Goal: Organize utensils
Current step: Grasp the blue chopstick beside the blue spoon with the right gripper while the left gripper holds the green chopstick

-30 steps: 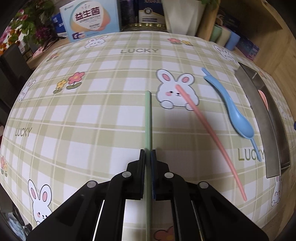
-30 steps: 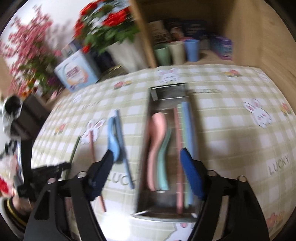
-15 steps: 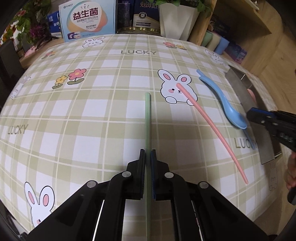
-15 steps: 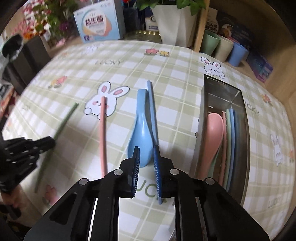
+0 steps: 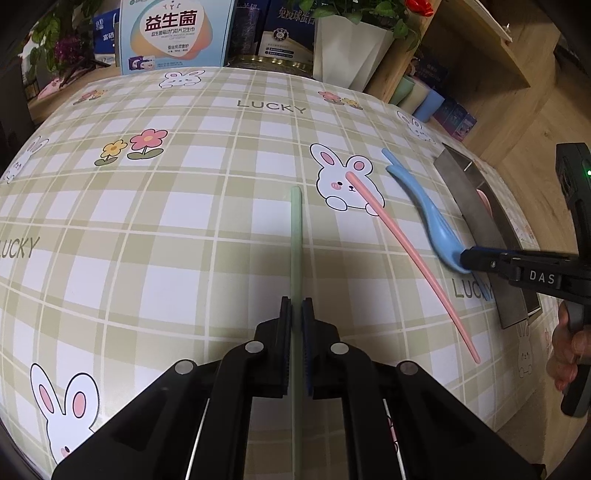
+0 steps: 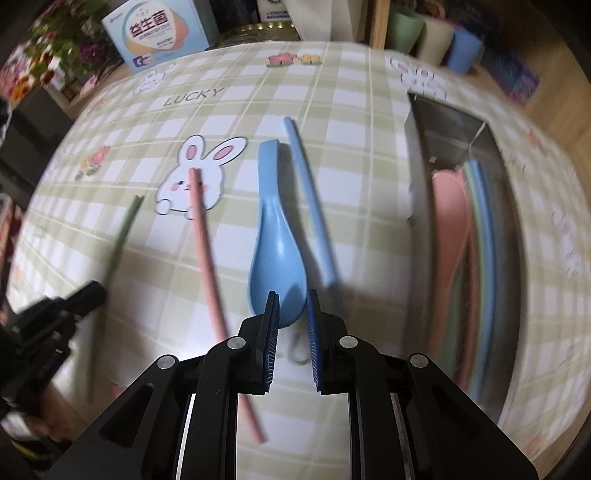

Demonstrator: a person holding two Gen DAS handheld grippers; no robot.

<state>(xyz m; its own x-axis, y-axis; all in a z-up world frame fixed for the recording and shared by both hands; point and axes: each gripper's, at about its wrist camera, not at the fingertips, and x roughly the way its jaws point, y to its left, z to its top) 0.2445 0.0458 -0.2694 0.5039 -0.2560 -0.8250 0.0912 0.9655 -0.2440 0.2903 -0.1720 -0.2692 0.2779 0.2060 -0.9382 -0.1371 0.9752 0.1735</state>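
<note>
On a green-checked tablecloth (image 5: 155, 236) printed with rabbits and the word LUCKY, utensils lie side by side. At the far edge stand a pale blue product box (image 5: 173, 35), a white planter (image 5: 351, 48) and three cups (image 6: 428, 38). The left gripper (image 5: 296, 314) is clamped on a green chopstick (image 5: 295, 229) that runs straight away from it. Right of it lies a pink chopstick (image 5: 406, 251), angled, its far end over a printed rabbit. Next lies a blue spoon (image 6: 275, 229), bowl nearest the right gripper (image 6: 291, 310), handle pointing away. That gripper's pads stand parted around the bowl's near rim; the blurred view does not show contact. A blue chopstick (image 6: 308, 195) lies just right of the spoon. Farther right, a steel tray (image 6: 419, 177) holds pink, green and blue utensils lengthwise.
</note>
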